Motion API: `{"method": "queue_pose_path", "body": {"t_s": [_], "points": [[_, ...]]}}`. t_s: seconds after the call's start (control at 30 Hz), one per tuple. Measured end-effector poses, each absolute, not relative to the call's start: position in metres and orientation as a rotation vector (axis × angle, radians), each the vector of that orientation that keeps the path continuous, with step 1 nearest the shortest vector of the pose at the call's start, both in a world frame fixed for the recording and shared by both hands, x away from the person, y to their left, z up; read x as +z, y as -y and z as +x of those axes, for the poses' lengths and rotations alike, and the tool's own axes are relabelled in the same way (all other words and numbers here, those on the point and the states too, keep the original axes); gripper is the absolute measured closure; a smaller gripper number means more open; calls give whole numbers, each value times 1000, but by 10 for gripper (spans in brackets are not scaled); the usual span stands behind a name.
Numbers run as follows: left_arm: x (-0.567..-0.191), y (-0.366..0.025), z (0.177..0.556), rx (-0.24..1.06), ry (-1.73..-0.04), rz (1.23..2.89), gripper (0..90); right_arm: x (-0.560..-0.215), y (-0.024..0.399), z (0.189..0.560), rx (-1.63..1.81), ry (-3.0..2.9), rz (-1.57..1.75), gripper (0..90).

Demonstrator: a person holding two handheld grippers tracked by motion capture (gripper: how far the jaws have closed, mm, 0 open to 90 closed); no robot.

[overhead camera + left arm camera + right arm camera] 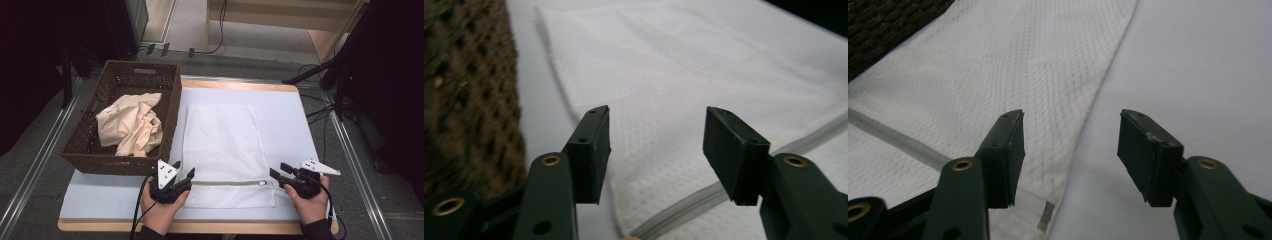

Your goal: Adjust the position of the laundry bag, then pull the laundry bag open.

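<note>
- The mesh laundry bag (225, 145) is approached at its zipper end by left gripper (183, 175) and right gripper (280, 174).
- Fingers are held apart, empty.
- Next, gripping the bag's near corners is likely called for.

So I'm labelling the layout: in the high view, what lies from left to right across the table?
Brown woven basket holding a crumpled beige cloth → left gripper → white mesh laundry bag with a zipper → right gripper.

My tongs (184, 175) are black with brass rivets, ribbed pads, white three-cornered top plates and trailing black cables; my sleeves are dark.
</note>
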State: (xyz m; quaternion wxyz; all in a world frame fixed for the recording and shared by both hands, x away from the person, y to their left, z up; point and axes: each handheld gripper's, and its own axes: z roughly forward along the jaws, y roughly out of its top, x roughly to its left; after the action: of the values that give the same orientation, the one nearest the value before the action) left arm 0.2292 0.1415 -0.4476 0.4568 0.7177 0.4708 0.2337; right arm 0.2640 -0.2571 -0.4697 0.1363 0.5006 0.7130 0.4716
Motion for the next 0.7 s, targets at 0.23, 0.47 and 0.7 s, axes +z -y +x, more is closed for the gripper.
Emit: {"method": "queue_pose_path", "body": {"t_s": [0.23, 0.47, 0.7], "points": [[-442, -111, 229, 493, -1027, 1812, 426, -460, 277, 238, 1385, -2069, 1447, 394], [-443, -76, 235, 408, -956, 1871, 571, -468, 277, 226, 1380, -2108, 1440, 449], [-453, -36, 242, 292, -905, 1938, 728, -485, 270, 228, 1354, -2172, 1472, 497]]}}
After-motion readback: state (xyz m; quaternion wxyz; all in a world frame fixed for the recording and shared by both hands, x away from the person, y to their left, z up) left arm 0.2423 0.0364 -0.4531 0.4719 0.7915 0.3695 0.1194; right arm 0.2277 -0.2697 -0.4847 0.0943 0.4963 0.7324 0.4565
